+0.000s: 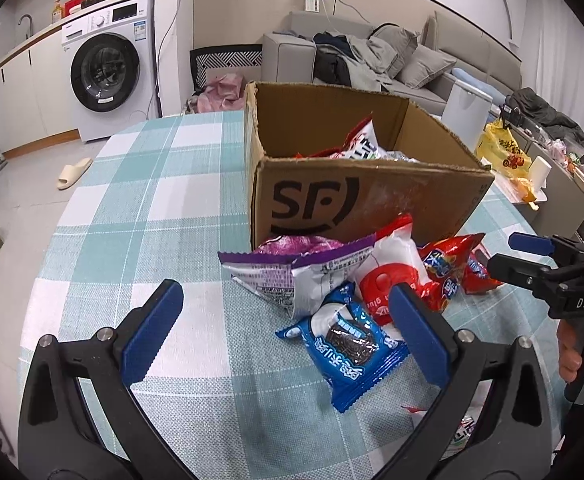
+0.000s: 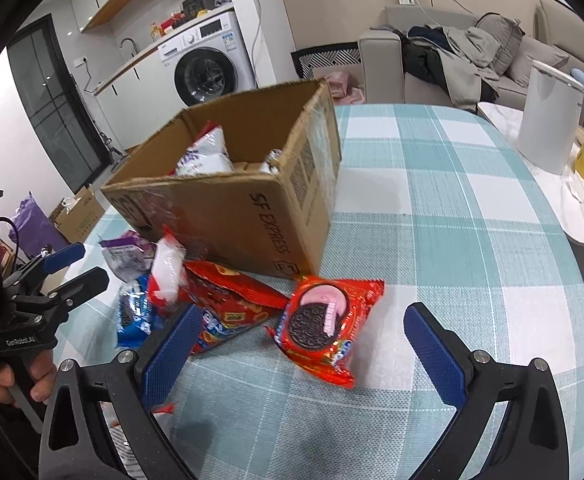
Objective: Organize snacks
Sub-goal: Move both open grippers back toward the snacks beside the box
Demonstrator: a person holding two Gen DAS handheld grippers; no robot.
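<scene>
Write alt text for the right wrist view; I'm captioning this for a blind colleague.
The open right gripper hovers over a red Oreo packet on a checked tablecloth, jaws wide on either side of it. Behind it stands an open cardboard box already holding snacks, with more packets piled at its front. The left gripper is at the left edge.

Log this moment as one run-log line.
left tool: open, over blue cookie pack | right tool: open, over red cookie pack | box: partly filled
</scene>
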